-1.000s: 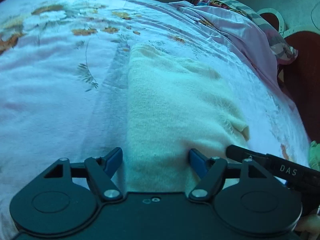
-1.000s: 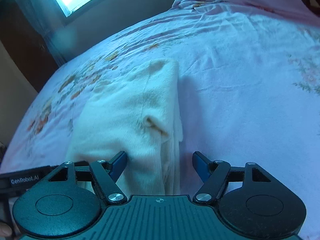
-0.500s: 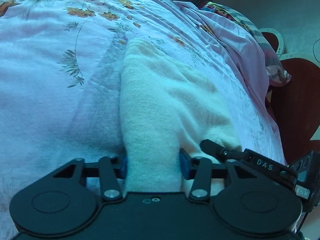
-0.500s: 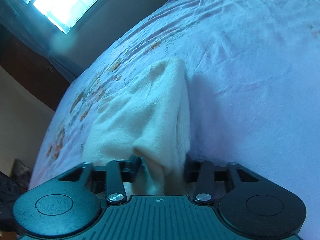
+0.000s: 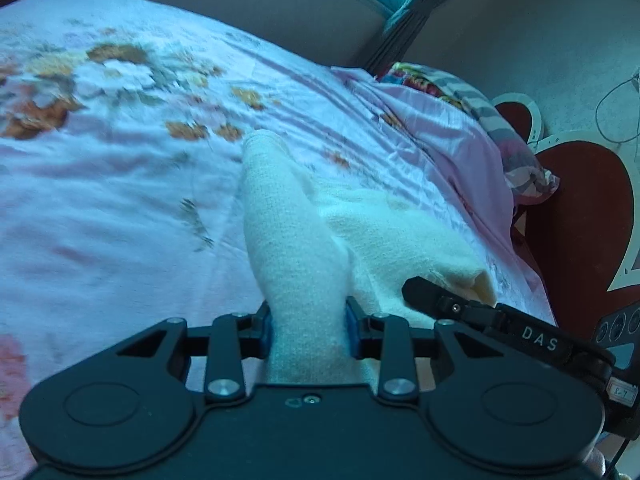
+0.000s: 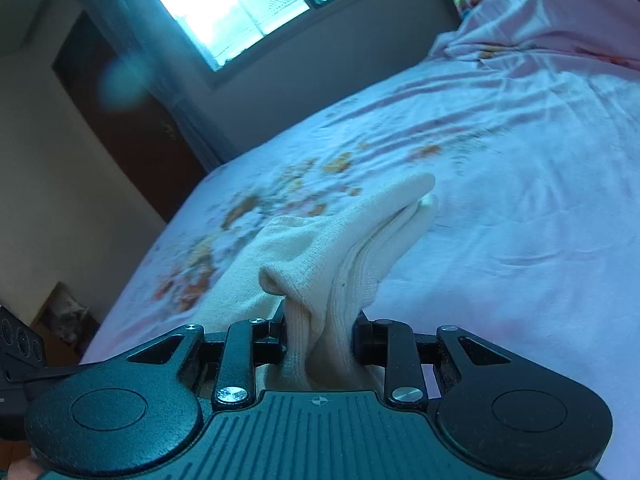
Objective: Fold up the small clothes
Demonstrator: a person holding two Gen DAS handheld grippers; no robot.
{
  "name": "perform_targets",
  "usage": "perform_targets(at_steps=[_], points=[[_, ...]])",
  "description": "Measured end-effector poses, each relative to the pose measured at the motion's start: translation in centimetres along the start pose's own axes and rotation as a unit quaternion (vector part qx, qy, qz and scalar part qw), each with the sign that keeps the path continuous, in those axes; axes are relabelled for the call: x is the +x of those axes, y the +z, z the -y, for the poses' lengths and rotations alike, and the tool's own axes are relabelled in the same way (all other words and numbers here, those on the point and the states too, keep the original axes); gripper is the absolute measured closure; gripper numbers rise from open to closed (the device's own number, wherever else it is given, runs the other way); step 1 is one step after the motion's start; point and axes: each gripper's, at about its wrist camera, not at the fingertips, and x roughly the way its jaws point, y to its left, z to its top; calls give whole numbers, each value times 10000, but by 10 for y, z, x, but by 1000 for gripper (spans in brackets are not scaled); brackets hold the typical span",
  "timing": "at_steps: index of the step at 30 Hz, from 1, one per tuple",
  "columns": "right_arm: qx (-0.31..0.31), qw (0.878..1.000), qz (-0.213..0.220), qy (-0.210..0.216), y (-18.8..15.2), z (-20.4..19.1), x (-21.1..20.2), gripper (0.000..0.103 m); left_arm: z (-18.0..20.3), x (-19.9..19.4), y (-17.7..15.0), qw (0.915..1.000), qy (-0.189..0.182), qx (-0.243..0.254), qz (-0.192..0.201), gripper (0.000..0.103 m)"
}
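Note:
A small cream knit garment (image 5: pixel 296 248) lies on the pink floral bedsheet (image 5: pixel 120 184), its near end lifted. My left gripper (image 5: pixel 306 326) is shut on one near corner of it. My right gripper (image 6: pixel 320 340) is shut on the other near corner, where the cloth (image 6: pixel 344 236) bunches into thick folds. The far end of the garment still rests on the sheet. The right gripper's finger (image 5: pixel 440 300) shows in the left wrist view, just right of the cloth.
A crumpled pink cover and striped pillow (image 5: pixel 480 120) lie at the head of the bed, by a red heart-shaped headboard (image 5: pixel 580 216). A bright window (image 6: pixel 232 4) and a dark wooden door (image 6: pixel 132 120) stand beyond the bed's far side.
Both grippers closed on the near edge of the garment, then lifted it, so the near end rose off the sheet and bunched up.

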Motion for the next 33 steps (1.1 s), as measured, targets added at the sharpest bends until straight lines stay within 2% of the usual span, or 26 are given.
perform_targets(at_steps=[7,11,18,24,27,28,30,32,33], points=[[-163,9992,-96,360,-27,-57,-10,75,-18,-63,-15,9994,248,76,216,72],[-117,9988,-212,437,-54,-69,-11,75,-36,-83,-35,9992,341,5,228,72],[-106,9985,-449,298,-99,-72,-7,75,-58,-88,-70,9984,550,-59,75,72],[-127,9979,-639,21,-118,-59,-3,75,-67,-76,-94,9969,777,25,-72,70],[-49,9969,-763,-198,-125,-45,1,73,-74,-69,-105,9958,910,-24,-120,57],[-29,9961,-828,-300,-127,-41,3,70,-76,-69,-106,9955,935,-86,-132,51],[-10,9957,-756,-532,-129,-35,2,53,-76,-71,-106,9950,978,-70,-172,48],[59,9952,-738,-639,-127,-30,-1,51,-71,-75,-104,9933,1140,85,-188,38],[74,9951,-727,-665,-125,-29,-3,51,-69,-80,-104,9925,1203,154,-144,38]])
